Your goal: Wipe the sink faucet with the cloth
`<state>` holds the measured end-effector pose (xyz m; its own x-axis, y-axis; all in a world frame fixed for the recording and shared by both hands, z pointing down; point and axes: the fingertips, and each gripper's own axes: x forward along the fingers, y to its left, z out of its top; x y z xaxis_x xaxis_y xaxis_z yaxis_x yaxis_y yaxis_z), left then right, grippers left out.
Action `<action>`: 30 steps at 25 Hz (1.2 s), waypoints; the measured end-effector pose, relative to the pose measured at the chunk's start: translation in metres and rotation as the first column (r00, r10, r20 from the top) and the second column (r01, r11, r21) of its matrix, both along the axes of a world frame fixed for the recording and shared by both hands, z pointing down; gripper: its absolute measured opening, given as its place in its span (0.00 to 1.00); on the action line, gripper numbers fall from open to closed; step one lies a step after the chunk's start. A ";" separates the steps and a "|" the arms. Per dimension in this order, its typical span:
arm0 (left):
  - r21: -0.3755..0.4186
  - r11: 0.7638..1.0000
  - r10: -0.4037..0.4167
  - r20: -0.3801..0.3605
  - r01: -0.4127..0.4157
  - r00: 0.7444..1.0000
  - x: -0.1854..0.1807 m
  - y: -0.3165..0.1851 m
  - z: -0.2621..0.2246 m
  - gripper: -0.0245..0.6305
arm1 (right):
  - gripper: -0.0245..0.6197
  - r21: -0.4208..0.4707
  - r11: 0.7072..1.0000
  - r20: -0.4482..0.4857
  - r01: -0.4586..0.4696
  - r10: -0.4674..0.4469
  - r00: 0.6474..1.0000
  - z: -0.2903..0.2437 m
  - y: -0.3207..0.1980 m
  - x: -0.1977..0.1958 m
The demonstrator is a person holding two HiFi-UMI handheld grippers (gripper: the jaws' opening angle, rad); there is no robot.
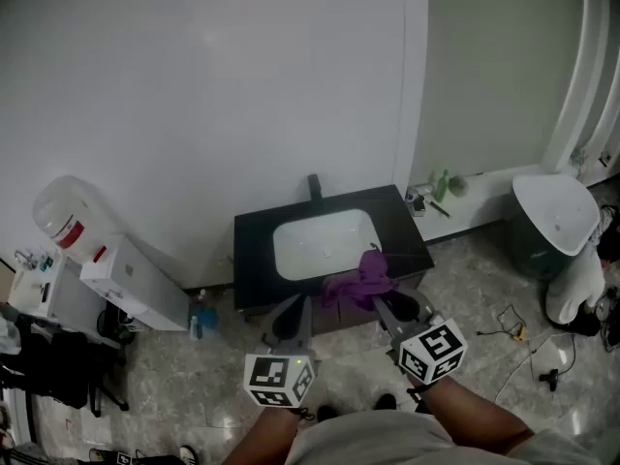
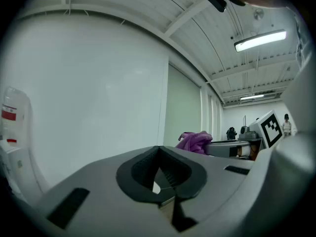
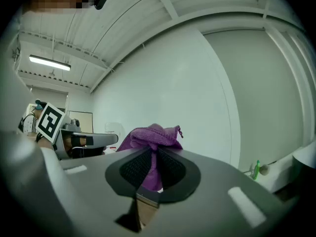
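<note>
Purple cloth (image 3: 154,135) is pinched btwn the jaws of the right gripper (image 3: 150,157). Most of it is bunched above the tips, w/ a strip running down btwn the pads. In the head view it shows over the front right part of the black counter (image 1: 254,260), just beside the white sink (image 1: 325,243). It's apart from the black faucet (image 1: 314,188), which stands at the basin's back edge, so the basin lies btwn cloth and faucet. Left gripper (image 2: 158,152) is beside the right one, over the counter's front edge, jaws together w/ nothing in them.

Around:
- Green bottle (image 1: 443,184) and small bits on the ledge right of the counter.
- Dark bin w/ white lid (image 1: 554,223) further right.
- Cables (image 1: 513,329) on the floor nearby.
- Blue bottle (image 1: 199,316) on the floor at the counter's left.
- White water dispenser (image 1: 131,281) w/ upturned jug beyond that.

Floor (image 1: 465,279) is pale marble-look tile and the wall (image 1: 194,85) is plain white. A ceiling strip light (image 2: 260,40) is lit.
</note>
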<state>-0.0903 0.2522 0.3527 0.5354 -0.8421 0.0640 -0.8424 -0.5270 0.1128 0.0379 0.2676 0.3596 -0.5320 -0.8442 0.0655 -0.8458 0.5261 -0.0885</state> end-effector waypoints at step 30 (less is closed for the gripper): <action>-0.066 0.996 0.063 -0.013 -0.063 0.998 -0.047 -0.098 0.045 0.05 | 0.10 -0.067 0.997 -0.006 -0.025 0.025 1.000 0.041 -0.094 -0.030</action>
